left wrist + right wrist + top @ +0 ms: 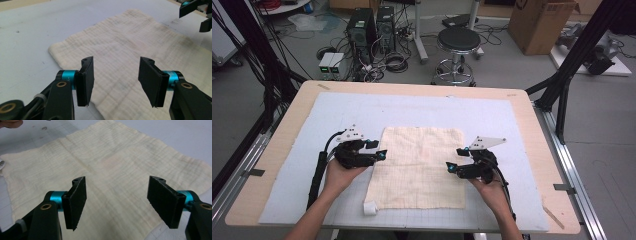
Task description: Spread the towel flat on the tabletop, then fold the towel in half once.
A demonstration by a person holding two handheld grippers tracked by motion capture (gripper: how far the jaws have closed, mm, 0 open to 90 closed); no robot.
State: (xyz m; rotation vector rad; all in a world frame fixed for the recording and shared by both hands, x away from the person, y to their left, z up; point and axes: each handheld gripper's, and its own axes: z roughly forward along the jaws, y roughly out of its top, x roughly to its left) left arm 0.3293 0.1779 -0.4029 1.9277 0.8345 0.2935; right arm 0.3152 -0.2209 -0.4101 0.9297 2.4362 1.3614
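A cream woven cloth [419,165] lies spread flat on the pale blue mat [337,107]. My left gripper [377,149] hovers at the cloth's left edge, jaws open with nothing between them. In the left gripper view the open jaws [116,80] frame the cloth [130,42], and the right gripper [197,15] shows at the far top right. My right gripper [455,159] stands at the cloth's right edge, also open and empty. The right gripper view looks between its jaws [120,200] across the cloth [107,160]. A small white tag [370,208] sits at the cloth's near left corner.
The mat covers a wooden table [287,125]. Beyond the far edge stand a black stool [458,42], computer towers [362,30] with cables, and a cardboard box [539,25]. Black frame struts [582,50] rise at the right and left.
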